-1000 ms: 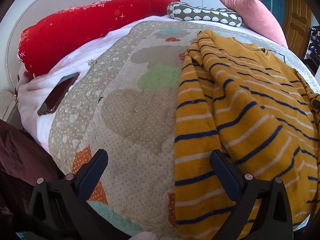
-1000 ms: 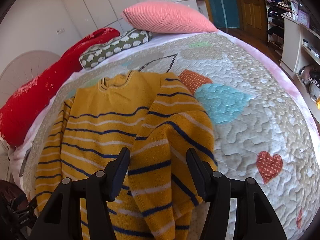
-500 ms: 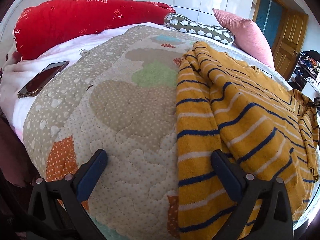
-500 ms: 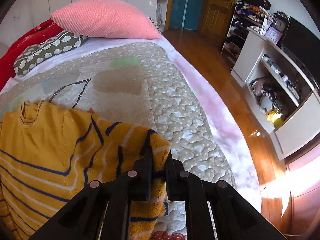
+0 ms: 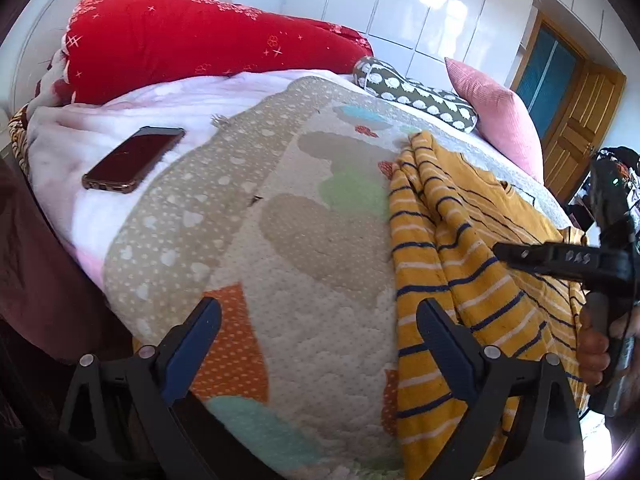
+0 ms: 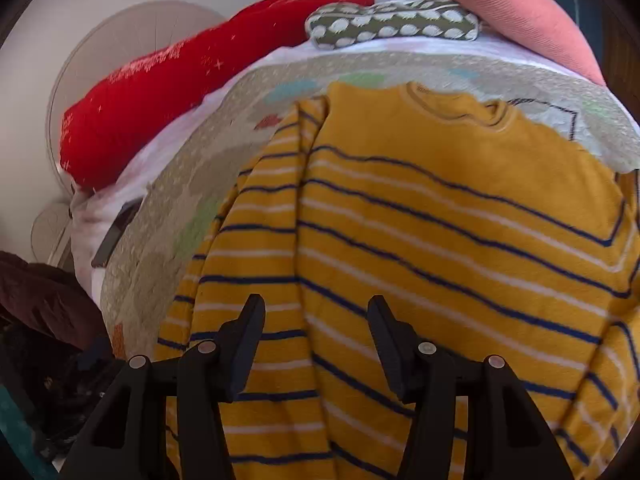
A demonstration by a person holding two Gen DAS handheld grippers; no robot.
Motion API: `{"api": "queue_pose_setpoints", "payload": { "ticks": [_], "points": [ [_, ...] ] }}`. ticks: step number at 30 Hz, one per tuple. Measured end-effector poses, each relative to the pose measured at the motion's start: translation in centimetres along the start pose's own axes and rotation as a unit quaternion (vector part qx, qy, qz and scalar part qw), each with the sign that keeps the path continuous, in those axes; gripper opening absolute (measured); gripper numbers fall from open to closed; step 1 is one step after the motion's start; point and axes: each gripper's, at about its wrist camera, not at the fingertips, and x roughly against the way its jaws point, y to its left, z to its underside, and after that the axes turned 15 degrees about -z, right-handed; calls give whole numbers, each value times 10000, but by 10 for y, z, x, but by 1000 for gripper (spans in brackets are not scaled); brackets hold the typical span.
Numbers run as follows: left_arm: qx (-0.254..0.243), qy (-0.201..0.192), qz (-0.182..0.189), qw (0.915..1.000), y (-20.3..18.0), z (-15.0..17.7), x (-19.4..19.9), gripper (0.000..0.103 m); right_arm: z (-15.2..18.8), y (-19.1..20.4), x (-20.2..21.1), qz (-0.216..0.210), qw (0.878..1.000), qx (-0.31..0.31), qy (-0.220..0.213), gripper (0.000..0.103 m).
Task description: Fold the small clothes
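A yellow sweater with blue and white stripes (image 6: pixel 440 240) lies flat on the quilted bed cover (image 5: pixel 304 264), neck toward the pillows, its left sleeve folded down along its side. My right gripper (image 6: pixel 316 320) is open and empty just above the sweater's lower part. It also shows at the right edge of the left wrist view (image 5: pixel 560 258), over the sweater (image 5: pixel 480 256). My left gripper (image 5: pixel 318 320) is open and empty above the cover, its right finger at the sweater's left edge.
A dark phone (image 5: pixel 134 159) lies on the pink blanket at the left. A red bolster (image 5: pixel 192 44), a spotted pillow (image 5: pixel 420 94) and a pink pillow (image 5: pixel 500 116) line the head of the bed. A wooden door (image 5: pixel 576 120) stands beyond.
My right gripper was shut on the sweater's right sleeve half a second ago. It has let go, opened and swung back over the sweater. My left gripper stayed open and drifted slightly.
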Motion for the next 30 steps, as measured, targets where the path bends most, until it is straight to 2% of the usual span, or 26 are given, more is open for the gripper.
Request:
{"api": "queue_pose_setpoints", "payload": {
  "ticks": [2, 3, 6, 12, 14, 16, 18, 20, 21, 23, 25, 27, 30],
  "points": [
    [139, -51, -6, 9999, 18, -2, 5, 98, 6, 11, -25, -65, 9996, 70, 279, 29],
    [208, -59, -11, 9998, 26, -2, 6, 98, 7, 17, -35, -86, 9991, 92, 400, 6],
    [401, -99, -65, 9991, 44, -2, 8, 98, 6, 43, -43, -156, 9984, 367, 405, 6],
    [619, -63, -116, 9980, 66, 0, 12, 98, -23, 124, -92, -852, 9926, 802, 322, 6],
    [614, -34, -152, 9980, 68, 2, 15, 98, -33, 147, -120, -1280, 9881, 724, 454, 10],
    [607, 4, -68, 9981, 68, 4, 18, 98, -36, 156, -148, -1721, 9812, 411, 769, 12],
    [547, 28, 84, 9985, 65, 7, 22, 98, -32, 160, -155, -1717, 9815, 287, 793, 12],
    [409, 70, 377, 9984, 57, 10, 23, 98, -23, 159, -133, -1866, 9800, 330, 604, 13],
    [328, 107, 525, 9980, 52, 11, 22, 98, -16, 153, -115, -1823, 9814, 391, 463, 16],
    [176, 189, 837, 9962, 37, 15, 20, 98, 0, 135, -67, -1499, 9874, 516, 13, 32],
    [44, 354, 1202, 9921, 20, 19, 13, 98, 23, 105, -8, -994, 9924, 466, -561, 54],
    [-26, 632, 1516, 9864, 5, 22, 4, 98, 54, 64, 53, -295, 9929, 207, -1133, 61],
    [-160, 994, 2008, 9744, -19, 29, -7, 98, 107, 3, 131, 694, 9825, -562, -1636, 66]
  ]
}}
